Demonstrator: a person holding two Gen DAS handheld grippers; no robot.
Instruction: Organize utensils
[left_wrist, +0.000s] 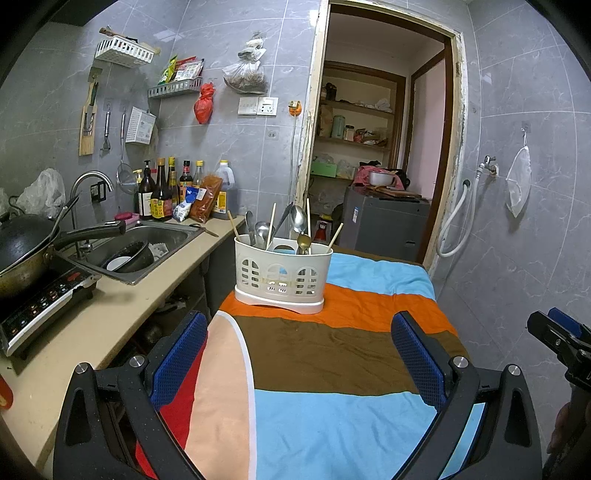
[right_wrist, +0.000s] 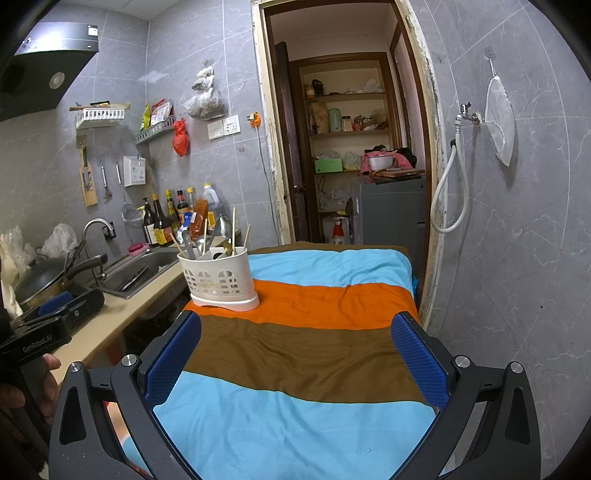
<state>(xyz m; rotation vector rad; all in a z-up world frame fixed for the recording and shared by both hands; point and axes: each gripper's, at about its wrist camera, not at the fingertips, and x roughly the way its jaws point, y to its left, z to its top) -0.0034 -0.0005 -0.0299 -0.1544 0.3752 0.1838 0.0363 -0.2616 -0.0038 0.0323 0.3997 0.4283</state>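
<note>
A cream plastic utensil holder (left_wrist: 283, 275) (right_wrist: 221, 277) stands upright on the orange stripe of a striped cloth (left_wrist: 343, 350) (right_wrist: 314, 350) covering a table. Spoons (left_wrist: 298, 218) (right_wrist: 224, 226) and chopsticks (left_wrist: 272, 225) (right_wrist: 233, 226) stick up out of it. My left gripper (left_wrist: 299, 332) hovers open over the brown stripe, short of the holder, nothing between its blue pads (left_wrist: 181, 354). My right gripper (right_wrist: 295, 332) is open too, to the right and further back, also with nothing in it. Each gripper shows at the edge of the other's view.
A beige counter (left_wrist: 92, 325) runs along the left with a sink (left_wrist: 147, 243), a wok (left_wrist: 26, 243) on a cooktop (left_wrist: 44, 299), and sauce bottles (left_wrist: 162, 192). A doorway (left_wrist: 380, 147) opens behind the table. A tiled wall with a tap and hose (left_wrist: 458, 214) is right.
</note>
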